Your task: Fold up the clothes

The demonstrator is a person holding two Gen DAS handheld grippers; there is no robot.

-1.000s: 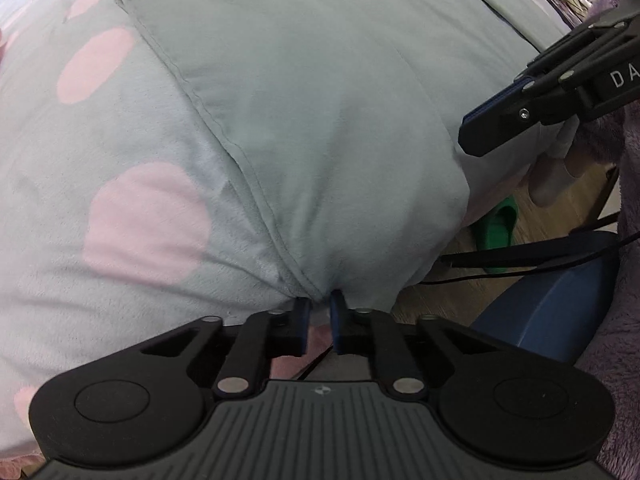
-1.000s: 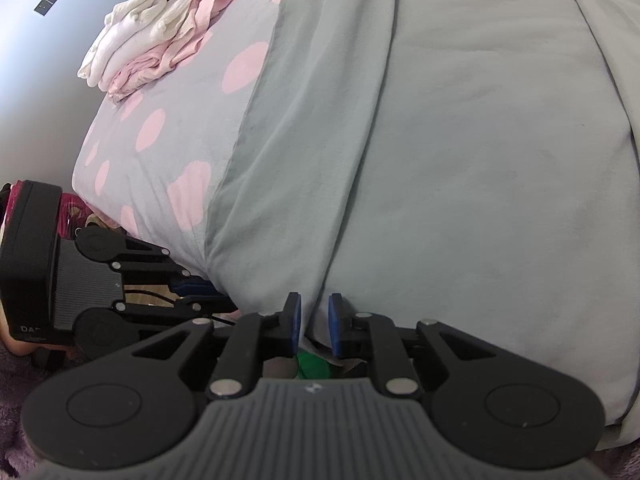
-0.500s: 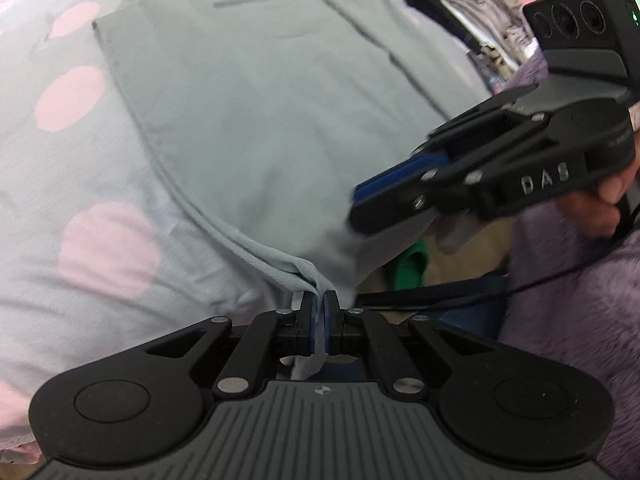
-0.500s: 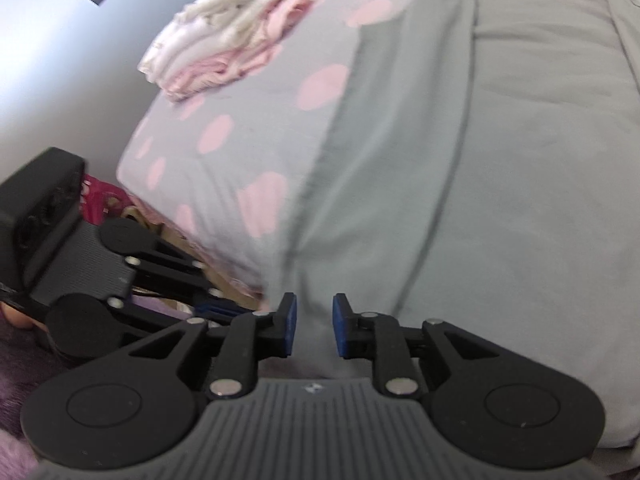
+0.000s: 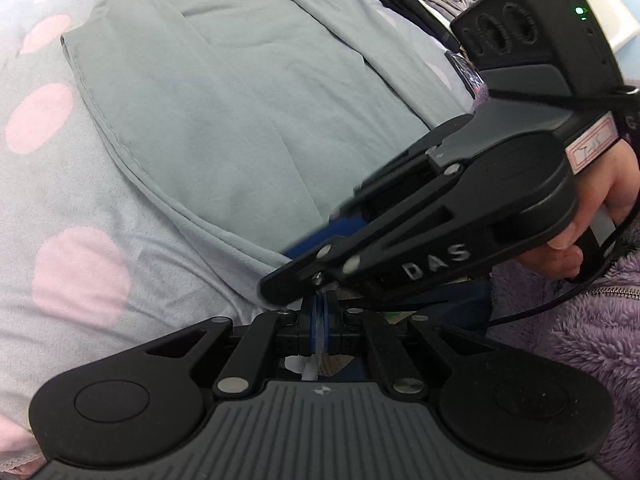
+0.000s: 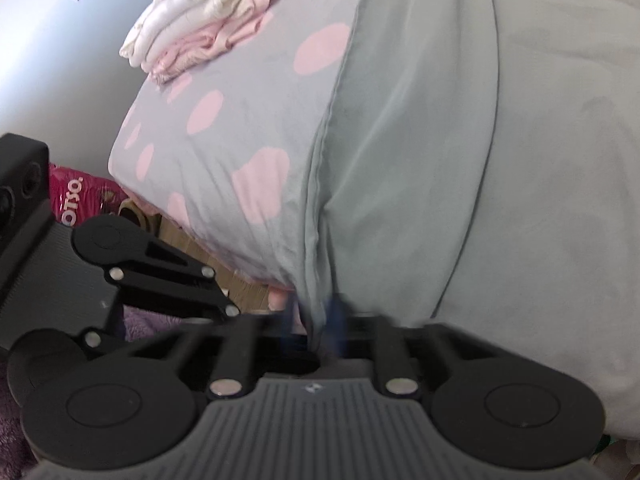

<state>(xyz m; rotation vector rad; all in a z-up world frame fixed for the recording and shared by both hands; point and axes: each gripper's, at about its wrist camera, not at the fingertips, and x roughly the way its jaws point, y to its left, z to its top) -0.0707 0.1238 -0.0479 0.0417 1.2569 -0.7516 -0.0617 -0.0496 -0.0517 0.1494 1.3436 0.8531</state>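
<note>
**We could lose the corner**

We have a soft grey-green cloth garment (image 5: 224, 128) spread flat on the bed with the pale sheet with pink spots (image 5: 80, 272). Its near edge hangs over the side of the bed.

Our left gripper (image 5: 319, 322) has its fingers squeezed together on a thin bit of the garment's near corner. Our right gripper (image 6: 314, 318) is just beside it on the same edge. Its fingers have just been closing, with a bunch of the grey-green cloth between them. They are blurry, so we cannot tell if they press on it yet.

What could go wrong? Both grips are right at the hem, so the thin cloth may slip out when we lift. The two grippers are very close together. They may bump. If we pull from one spot, the garment may bunch up and the fold will be crooked. A hard pull may drag the sheet too.

The pile of folded white and pink clothes (image 6: 200, 16) lies on the bed, well apart from the garment.
</note>
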